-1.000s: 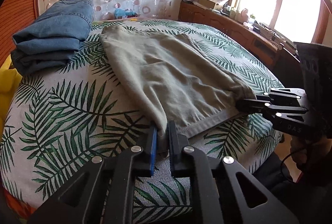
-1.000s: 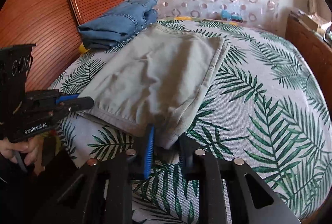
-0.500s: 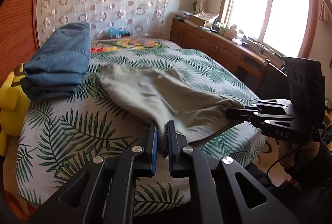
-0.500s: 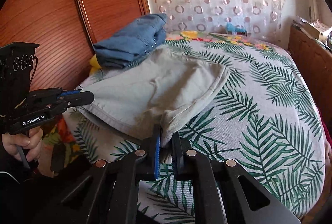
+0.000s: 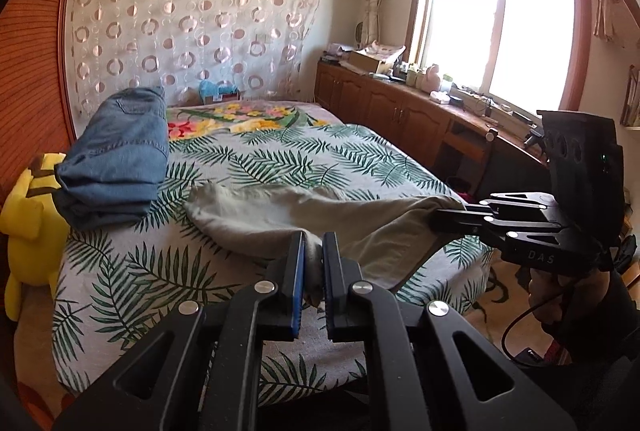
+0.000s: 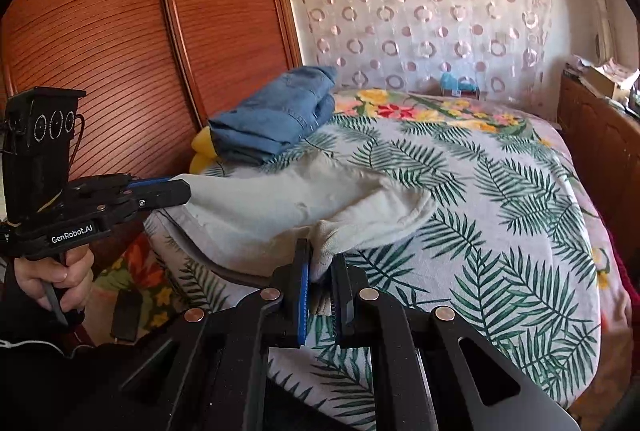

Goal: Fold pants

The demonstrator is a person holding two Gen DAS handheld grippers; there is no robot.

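The beige pants [image 5: 256, 219] lie folded on the bed, their near edge lifted off the bedspread. My left gripper [image 5: 312, 243] is shut on the near left corner of the pants. My right gripper [image 6: 320, 255] is shut on the near right corner of the pants [image 6: 280, 203]. Each gripper shows in the other's view: the right gripper [image 5: 444, 217] at the right, the left gripper [image 6: 180, 191] at the left, both holding the cloth taut between them. The far end of the pants still rests on the bed.
A folded pair of blue jeans [image 5: 116, 159] lies at the bed's far left, by a yellow plush toy [image 5: 28, 215]. The palm-print bedspread [image 6: 500, 211] covers the bed. A wooden wardrobe [image 6: 120, 51] stands left, a cabinet [image 5: 400, 119] under the window right.
Both grippers have lifted the near edge of the pants and pulled back from the bed. More of the pants hangs raised and bunched.
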